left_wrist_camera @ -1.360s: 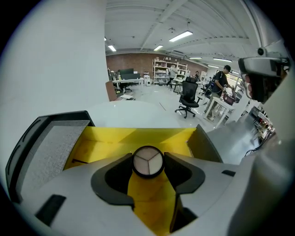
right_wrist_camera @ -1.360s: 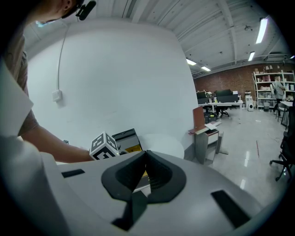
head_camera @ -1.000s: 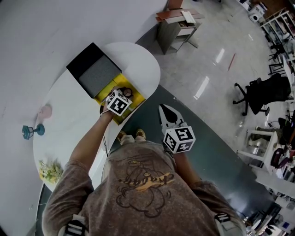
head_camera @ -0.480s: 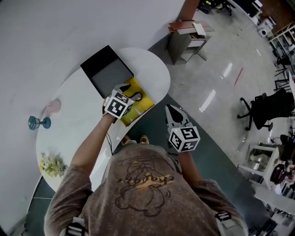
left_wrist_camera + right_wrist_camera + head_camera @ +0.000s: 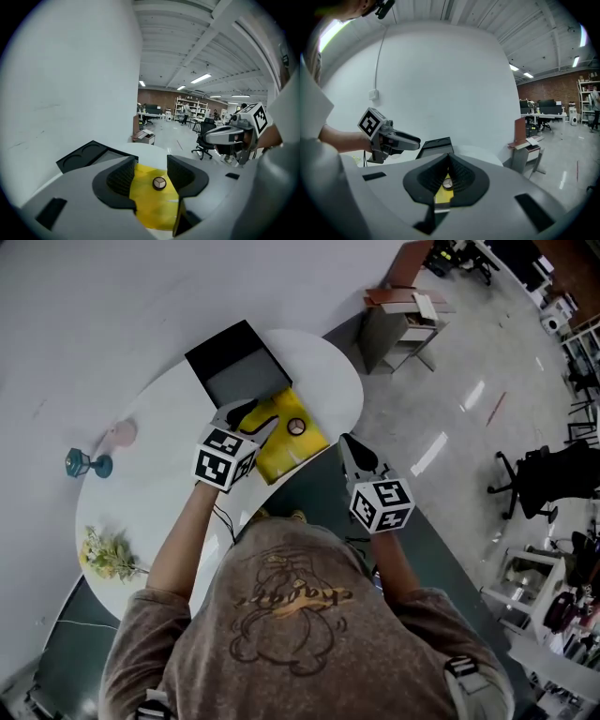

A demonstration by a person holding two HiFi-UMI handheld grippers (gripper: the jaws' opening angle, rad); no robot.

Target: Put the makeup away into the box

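A small round makeup compact [image 5: 296, 427] lies on a yellow mat [image 5: 281, 451] at the near edge of the white table [image 5: 150, 484]. Behind the mat stands the open black box [image 5: 234, 367] with a grey inside. My left gripper [image 5: 255, 418] hovers above the mat's left side, open, with nothing between its fingers. In the left gripper view the compact [image 5: 159, 183] shows beyond the gap, with the box [image 5: 93, 157] at left. My right gripper [image 5: 350, 443] hangs off the table's edge to the right of the mat, shut and empty. It points at the compact [image 5: 447, 183].
A pink object [image 5: 120, 434], a teal stemmed piece [image 5: 89, 464] and a bunch of flowers [image 5: 111, 554] sit at the table's left end. A small cabinet [image 5: 403, 324] stands on the floor beyond the table, an office chair [image 5: 548, 470] far right.
My left gripper has lifted up and back off the yellow mat, and the compact now lies uncovered on it. The right gripper has shifted slightly.
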